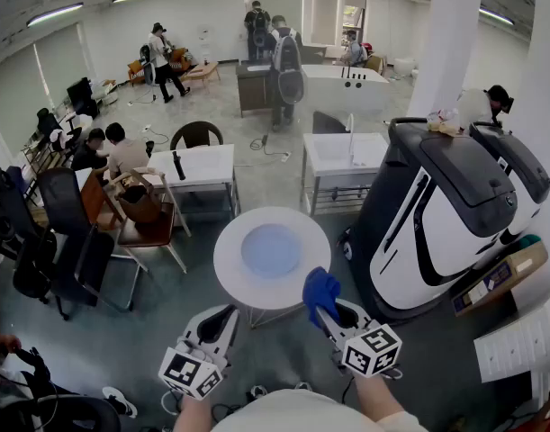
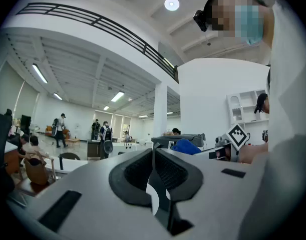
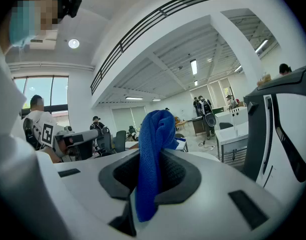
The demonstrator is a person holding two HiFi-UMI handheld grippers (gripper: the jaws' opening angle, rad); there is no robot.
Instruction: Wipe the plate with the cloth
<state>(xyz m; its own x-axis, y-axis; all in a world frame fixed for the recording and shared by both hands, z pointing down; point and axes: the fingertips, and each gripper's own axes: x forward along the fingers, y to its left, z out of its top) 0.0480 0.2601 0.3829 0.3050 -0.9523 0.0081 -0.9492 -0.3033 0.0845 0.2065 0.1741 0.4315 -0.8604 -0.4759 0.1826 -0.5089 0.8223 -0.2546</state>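
Right gripper [image 3: 151,176]: jaws clamped on the blue cloth [image 3: 154,134], which is bunched and sticks up past the tips. It is at the near right edge of the round white table [image 1: 228,273]. Left gripper [image 2: 154,156]: jaws together, empty, just short of the near left edge. Plate [image 1: 271,250] at table centre, apart from both.

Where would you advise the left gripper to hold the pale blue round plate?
Probably the near-left rim of the plate, approached low from the left gripper side: it lies flat on the round white table, so only the thin edge offers purchase.
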